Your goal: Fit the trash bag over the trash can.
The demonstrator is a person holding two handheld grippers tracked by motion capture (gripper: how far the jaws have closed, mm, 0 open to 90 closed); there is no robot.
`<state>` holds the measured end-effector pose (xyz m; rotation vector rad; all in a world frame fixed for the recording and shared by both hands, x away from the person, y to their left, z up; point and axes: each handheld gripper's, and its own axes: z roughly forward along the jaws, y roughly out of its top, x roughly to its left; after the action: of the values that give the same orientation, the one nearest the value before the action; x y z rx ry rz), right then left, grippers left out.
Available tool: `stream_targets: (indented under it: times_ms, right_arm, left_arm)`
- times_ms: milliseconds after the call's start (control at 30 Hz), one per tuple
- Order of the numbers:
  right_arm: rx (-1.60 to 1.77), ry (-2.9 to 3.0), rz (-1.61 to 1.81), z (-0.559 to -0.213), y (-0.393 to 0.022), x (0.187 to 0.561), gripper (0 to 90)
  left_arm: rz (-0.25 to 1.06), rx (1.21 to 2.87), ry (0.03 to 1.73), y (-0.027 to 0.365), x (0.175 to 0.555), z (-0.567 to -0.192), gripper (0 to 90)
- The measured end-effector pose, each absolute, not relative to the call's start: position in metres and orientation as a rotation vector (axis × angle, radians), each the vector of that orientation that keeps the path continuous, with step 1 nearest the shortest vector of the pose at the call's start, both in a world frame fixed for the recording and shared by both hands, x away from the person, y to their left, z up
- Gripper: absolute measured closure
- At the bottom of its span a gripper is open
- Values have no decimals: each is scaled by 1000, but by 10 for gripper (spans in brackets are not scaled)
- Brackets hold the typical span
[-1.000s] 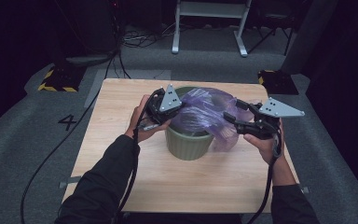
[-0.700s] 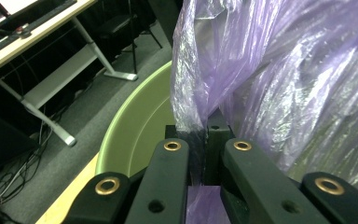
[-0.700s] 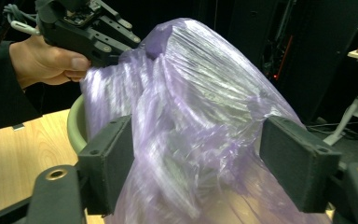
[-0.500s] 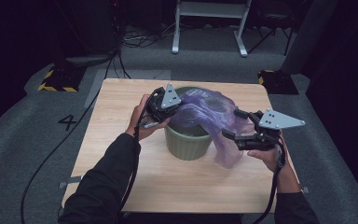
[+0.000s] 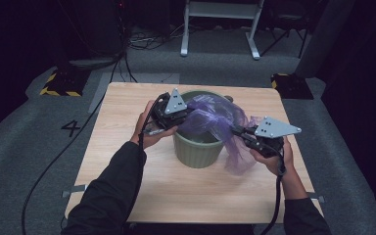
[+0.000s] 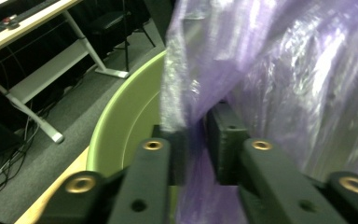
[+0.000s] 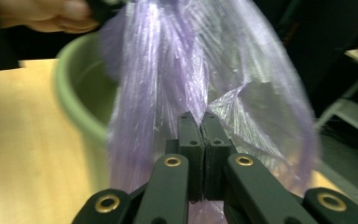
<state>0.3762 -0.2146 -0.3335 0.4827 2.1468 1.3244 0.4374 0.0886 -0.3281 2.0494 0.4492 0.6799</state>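
A green bin (image 5: 198,149) stands mid-table with a purple plastic bag (image 5: 215,117) draped over its mouth and hanging down its right side. My left gripper (image 5: 183,120) sits at the bin's left rim. Its jaws have just been opening, and in the left gripper view (image 6: 196,140) a narrow gap shows between the pads, with bag film (image 6: 284,70) in it. My right gripper (image 5: 236,131) is to the right of the bin. Its jaws have just closed and are (image 7: 199,123) pinched shut on a fold of the bag (image 7: 168,60).
The wooden table (image 5: 127,122) has bare surface left of the bin and in front of it. Cables trail off the left edge onto grey carpet. A white desk frame (image 5: 220,29) stands beyond the far edge.
My right gripper has moved out to the right and lower, drawing the bag over the bin's right rim. The left hand has stayed at the left rim.
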Motion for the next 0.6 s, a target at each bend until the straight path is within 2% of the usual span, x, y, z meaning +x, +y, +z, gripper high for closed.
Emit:
stream_targets:
  times_ms: [33,67,133,300,467,600]
  right_arm:
    - [498,2132,1325,-332,-215,377,895]
    - [529,2097,1328,-329,-218,380,897]
    - [565,2064,1313,-326,-221,382,897]
    - [606,2014,1271,-324,-227,387,897]
    - [639,1976,1238,-327,-232,392,897]
    - [643,1976,1230,-326,-232,396,896]
  left_arm:
    - [668,2042,458,90,438,-328,684]
    - [662,2038,456,92,438,-328,584]
    - [623,2021,469,98,438,-326,461]
    - [576,2010,491,107,436,-325,277]
    - [494,1910,515,123,435,-321,207]
    - [474,1908,476,120,430,-317,194]
